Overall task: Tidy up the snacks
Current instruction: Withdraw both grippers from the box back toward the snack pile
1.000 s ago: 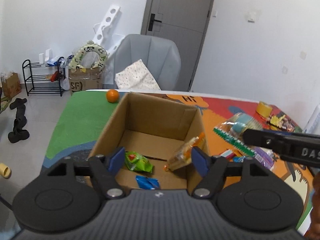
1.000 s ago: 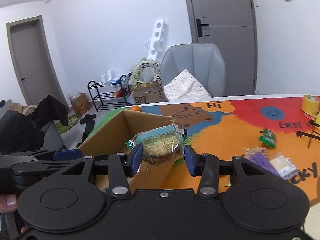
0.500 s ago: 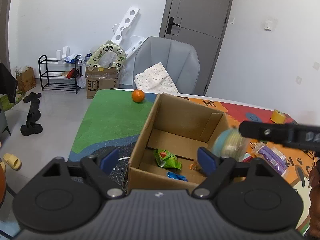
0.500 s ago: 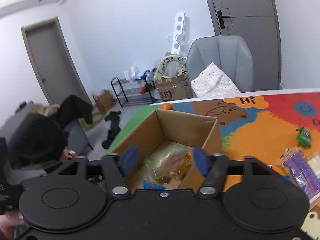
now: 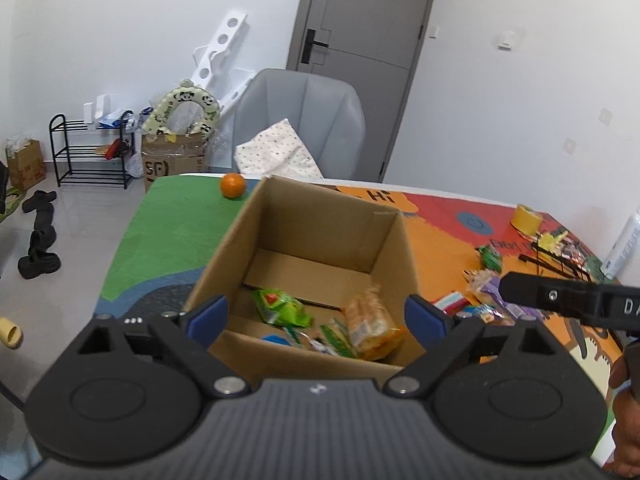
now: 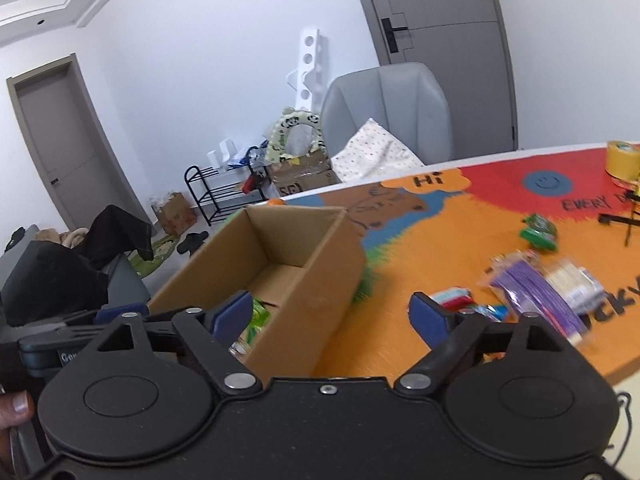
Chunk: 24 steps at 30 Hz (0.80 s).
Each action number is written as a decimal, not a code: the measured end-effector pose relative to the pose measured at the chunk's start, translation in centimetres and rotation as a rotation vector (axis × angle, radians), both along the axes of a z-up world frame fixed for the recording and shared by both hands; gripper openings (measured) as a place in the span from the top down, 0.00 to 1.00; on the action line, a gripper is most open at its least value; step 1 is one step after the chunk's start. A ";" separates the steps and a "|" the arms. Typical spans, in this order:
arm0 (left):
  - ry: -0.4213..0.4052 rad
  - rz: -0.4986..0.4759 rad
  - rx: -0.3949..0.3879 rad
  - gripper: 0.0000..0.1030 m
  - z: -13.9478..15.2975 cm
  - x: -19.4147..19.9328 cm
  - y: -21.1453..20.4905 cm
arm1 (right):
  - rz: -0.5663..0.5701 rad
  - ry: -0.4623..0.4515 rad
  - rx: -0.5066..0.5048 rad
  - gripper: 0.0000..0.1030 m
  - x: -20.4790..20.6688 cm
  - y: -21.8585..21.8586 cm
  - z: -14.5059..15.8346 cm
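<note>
My right gripper stands wide open with nothing between its pads, poised over the right wall of the cardboard box. My left gripper is spread just as wide and empty, straddling the box's near wall, probably to steady it. Inside, against the near wall, lie a green packet and an orange-wrapped snack. More snacks, among them a purple packet, wait on the mat toward its right edge, within my right gripper's reach.
</note>
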<state>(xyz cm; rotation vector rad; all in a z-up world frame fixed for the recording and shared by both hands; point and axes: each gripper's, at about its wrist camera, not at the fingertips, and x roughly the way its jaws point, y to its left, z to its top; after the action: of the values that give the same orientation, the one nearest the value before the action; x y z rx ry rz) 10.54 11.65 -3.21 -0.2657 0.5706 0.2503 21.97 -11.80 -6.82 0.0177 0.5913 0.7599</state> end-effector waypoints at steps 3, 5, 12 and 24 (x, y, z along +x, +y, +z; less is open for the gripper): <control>0.005 -0.021 0.001 0.08 0.0 0.3 -0.9 | -0.024 0.005 0.002 0.10 0.1 -1.4 -0.5; 0.005 -0.033 0.004 0.08 0.0 0.4 -1.6 | -0.040 0.014 0.006 0.08 0.3 -2.2 -0.7; -0.001 -0.098 0.001 0.08 0.1 1.1 -4.3 | -0.087 0.027 0.007 0.03 0.3 -5.3 -1.5; 0.000 -0.200 0.005 0.08 -0.3 2.4 -9.2 | -0.164 0.035 0.012 0.00 0.4 -10.0 -1.9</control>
<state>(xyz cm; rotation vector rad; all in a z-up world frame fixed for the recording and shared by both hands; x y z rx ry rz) 12.98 2.46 -3.55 -0.2019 0.5918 0.0579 22.41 -21.78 -8.74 0.0895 0.6111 0.6046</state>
